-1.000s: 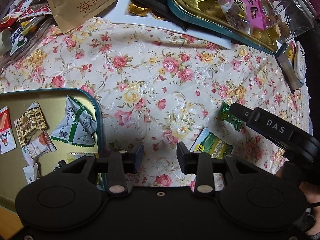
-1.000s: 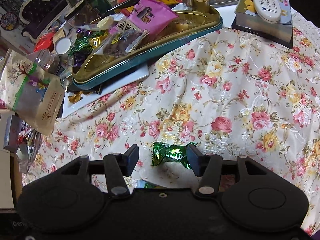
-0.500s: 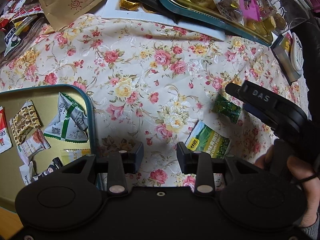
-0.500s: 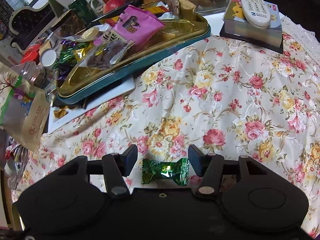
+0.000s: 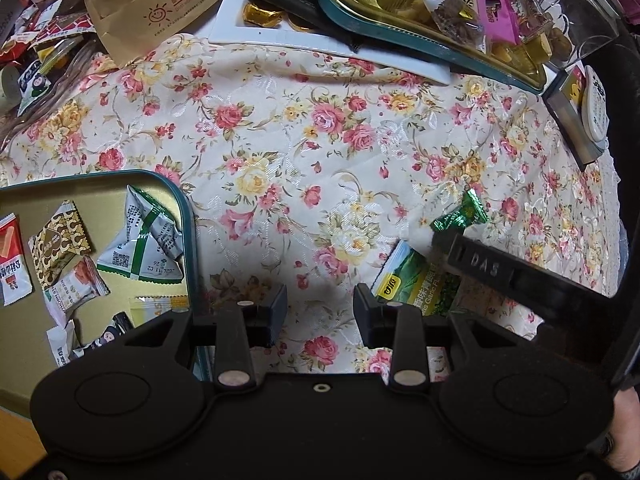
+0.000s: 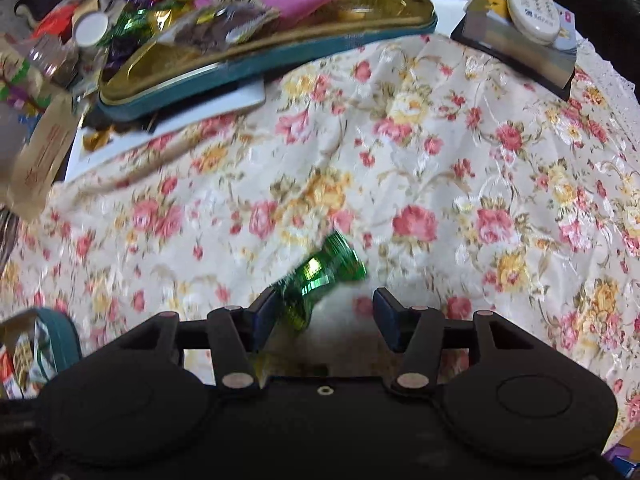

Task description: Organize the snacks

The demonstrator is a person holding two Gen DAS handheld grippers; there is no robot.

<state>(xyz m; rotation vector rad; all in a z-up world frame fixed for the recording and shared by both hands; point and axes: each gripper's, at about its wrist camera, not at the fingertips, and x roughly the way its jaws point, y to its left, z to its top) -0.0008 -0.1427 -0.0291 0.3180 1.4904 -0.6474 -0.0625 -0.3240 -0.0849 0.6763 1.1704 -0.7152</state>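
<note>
Tilted now where it lay flat half a second ago, the shiny green foil-wrapped candy (image 6: 320,280) leans against the left finger (image 6: 262,316) of the right gripper (image 6: 322,320), whose fingers are spread wide and not pinching it. Motion blur hides whether it touches the floral tablecloth (image 6: 440,160). The left gripper (image 5: 320,312) hovers with fingers parted and nothing between them, between the teal-rimmed gold tin (image 5: 188,216) of wrapped snacks and a green garlic-flavour snack packet (image 5: 412,284).
</note>
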